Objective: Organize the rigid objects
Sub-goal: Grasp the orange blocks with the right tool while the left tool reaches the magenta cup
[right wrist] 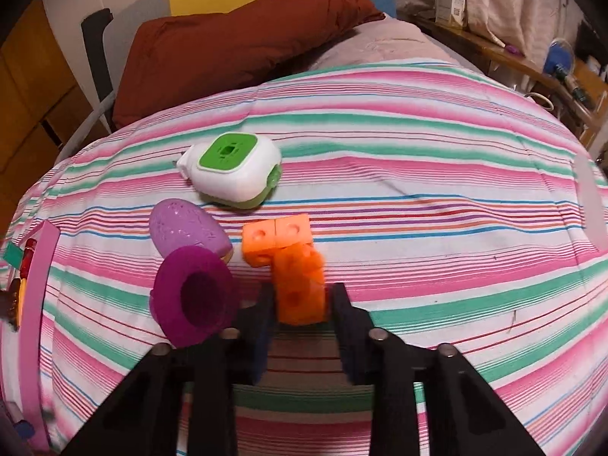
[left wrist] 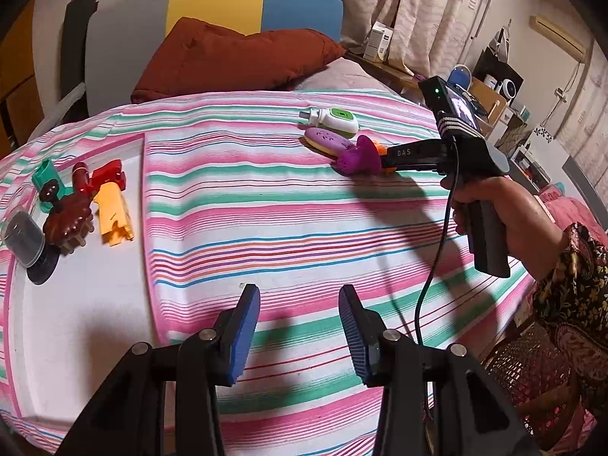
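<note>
R gripper (right wrist: 300,300): fingers either side of the orange block piece (right wrist: 300,288), near end of it sits between the tips, looks clamped on it. The orange piece is L-shaped, linked cubes; it runs from the tips toward 12 then bends to 10–11 o'clock, lying on the striped bedspread (right wrist: 437,197).

Around it, R wrist view: purple cup-like toy (right wrist: 195,298) at 9 o'clock, just beside the left finger, open mouth facing cam, crowding that side. Lilac oval piece (right wrist: 182,228) at 10–11, touching or nearly touching the purple toy, can't tell which. White/green plug-in device (right wrist: 231,169) further out at 11, apart from the orange piece. Rust-red pillow (right wrist: 228,45) at 12, far end of bed.

L gripper (left wrist: 300,326): blue pads spread wide, nothing between them, hovering over bare striped cloth. From L wrist view the R gripper (left wrist: 383,159) is at 1 o'clock, well apart, its tips at the purple toy (left wrist: 357,157) w/ a bit of orange showing; right hand (left wrist: 505,209) on the handle, cable hanging down.

At 9–10 o'clock in L view, well apart from both grippers, a sorted cluster on a white patch: yellow block (left wrist: 112,216), red piece (left wrist: 108,176), brown toy (left wrist: 68,220), green piece (left wrist: 45,178), dark grey round item (left wrist: 24,237).
</note>
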Demonstrator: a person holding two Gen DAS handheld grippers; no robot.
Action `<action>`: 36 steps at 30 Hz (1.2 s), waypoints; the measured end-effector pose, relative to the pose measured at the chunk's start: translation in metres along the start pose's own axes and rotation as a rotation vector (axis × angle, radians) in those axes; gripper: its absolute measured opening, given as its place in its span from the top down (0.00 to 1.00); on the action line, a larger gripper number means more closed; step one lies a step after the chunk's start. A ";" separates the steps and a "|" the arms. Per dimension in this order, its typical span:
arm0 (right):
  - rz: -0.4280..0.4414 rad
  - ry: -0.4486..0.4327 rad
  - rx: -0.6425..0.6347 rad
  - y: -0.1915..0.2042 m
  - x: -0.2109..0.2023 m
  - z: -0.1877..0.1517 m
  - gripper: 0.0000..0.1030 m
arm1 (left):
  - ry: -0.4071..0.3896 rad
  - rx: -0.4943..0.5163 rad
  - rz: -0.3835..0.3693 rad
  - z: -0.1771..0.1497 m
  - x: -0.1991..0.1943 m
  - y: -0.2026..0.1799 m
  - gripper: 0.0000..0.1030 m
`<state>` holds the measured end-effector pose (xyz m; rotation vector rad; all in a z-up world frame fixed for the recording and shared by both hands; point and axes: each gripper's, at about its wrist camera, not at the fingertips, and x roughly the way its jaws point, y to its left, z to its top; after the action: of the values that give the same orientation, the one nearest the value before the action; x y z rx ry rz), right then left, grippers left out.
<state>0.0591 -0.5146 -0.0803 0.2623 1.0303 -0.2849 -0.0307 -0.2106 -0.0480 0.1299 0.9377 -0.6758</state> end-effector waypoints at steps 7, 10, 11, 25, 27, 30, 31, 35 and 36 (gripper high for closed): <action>-0.007 0.032 0.018 -0.005 -0.002 -0.001 0.77 | 0.013 0.018 -0.012 0.013 0.016 -0.015 0.58; -0.054 0.047 0.036 -0.013 -0.004 -0.001 0.79 | 0.016 0.005 -0.021 0.025 0.025 -0.019 0.58; -0.075 0.053 0.040 -0.017 -0.004 -0.002 0.81 | 0.018 0.002 -0.021 0.029 0.028 -0.020 0.58; -0.034 0.090 0.136 -0.042 -0.013 -0.003 0.81 | 0.009 -0.031 -0.014 0.137 0.103 -0.065 0.58; -0.017 0.093 0.152 -0.045 -0.014 -0.004 0.81 | 0.019 -0.033 0.011 0.149 0.118 -0.069 0.58; 0.003 0.096 0.173 -0.049 -0.014 -0.004 0.81 | 0.048 -0.054 0.012 0.159 0.135 -0.070 0.58; 0.009 0.096 0.180 -0.051 -0.015 -0.004 0.81 | 0.062 -0.052 0.012 0.160 0.141 -0.070 0.58; 0.021 0.099 0.196 -0.054 -0.015 -0.004 0.81 | 0.082 0.045 -0.013 0.147 0.149 -0.077 0.68; 0.023 0.099 0.199 -0.055 -0.016 -0.004 0.81 | 0.088 0.080 -0.005 0.141 0.149 -0.080 0.69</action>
<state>0.0287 -0.5629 -0.0726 0.4717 1.0974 -0.3568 0.0817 -0.3994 -0.0651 0.2298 0.9955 -0.7168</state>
